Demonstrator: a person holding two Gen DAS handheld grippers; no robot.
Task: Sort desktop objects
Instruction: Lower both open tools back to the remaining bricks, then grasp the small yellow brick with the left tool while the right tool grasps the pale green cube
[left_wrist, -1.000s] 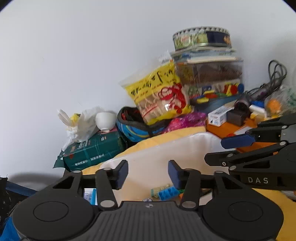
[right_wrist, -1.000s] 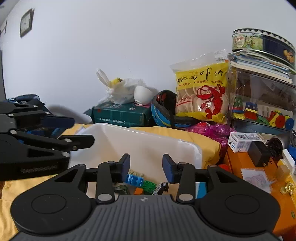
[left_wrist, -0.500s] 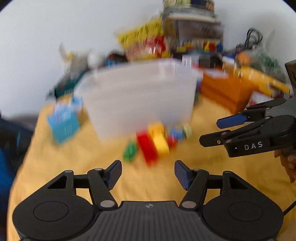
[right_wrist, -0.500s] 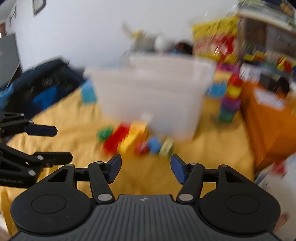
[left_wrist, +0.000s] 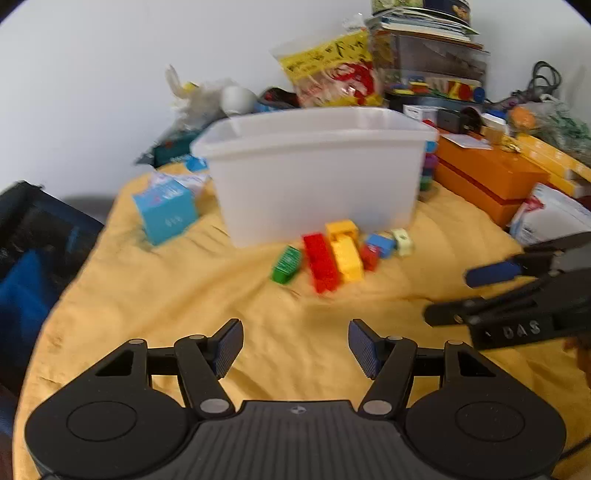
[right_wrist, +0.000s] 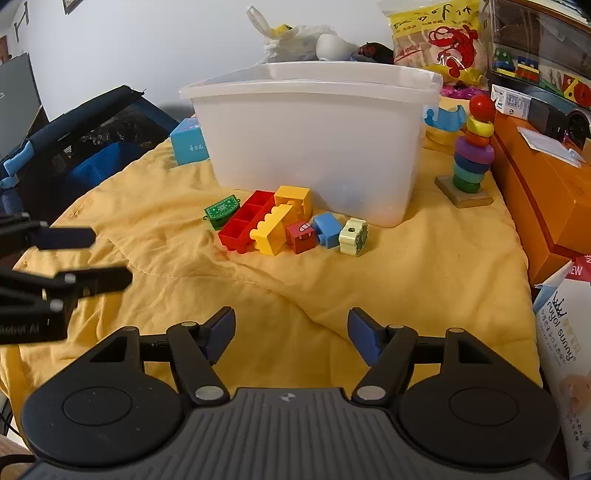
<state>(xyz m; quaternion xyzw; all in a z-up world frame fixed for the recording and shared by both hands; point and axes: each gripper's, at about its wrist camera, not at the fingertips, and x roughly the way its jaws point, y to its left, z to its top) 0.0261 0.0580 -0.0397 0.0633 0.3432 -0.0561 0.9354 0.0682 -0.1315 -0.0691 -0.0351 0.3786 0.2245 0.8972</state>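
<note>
A translucent white bin (left_wrist: 314, 166) (right_wrist: 314, 136) stands on the yellow cloth. In front of it lies a row of toy bricks: a small green one (right_wrist: 221, 211), a long red one (right_wrist: 245, 225) (left_wrist: 321, 264), yellow ones (right_wrist: 280, 221) (left_wrist: 345, 247), a small red cube (right_wrist: 302, 236), a blue one (right_wrist: 327, 229) and a pale green one (right_wrist: 354, 236). My left gripper (left_wrist: 295, 347) is open and empty, well short of the bricks. My right gripper (right_wrist: 291, 332) is open and empty too, beside it to the right, and shows side-on (left_wrist: 491, 291) in the left wrist view.
A ring-stacking toy (right_wrist: 472, 155) stands right of the bin, orange boxes (right_wrist: 546, 192) beyond it. A blue carton (left_wrist: 166, 210) sits left of the bin. Snack bags, tins and clutter line the wall. A dark blue bag (right_wrist: 92, 144) lies off the left edge.
Both grippers pulled back and down from over the bin, so the bricks in front of it came into view. Their jaws stand wider apart than a second ago.
</note>
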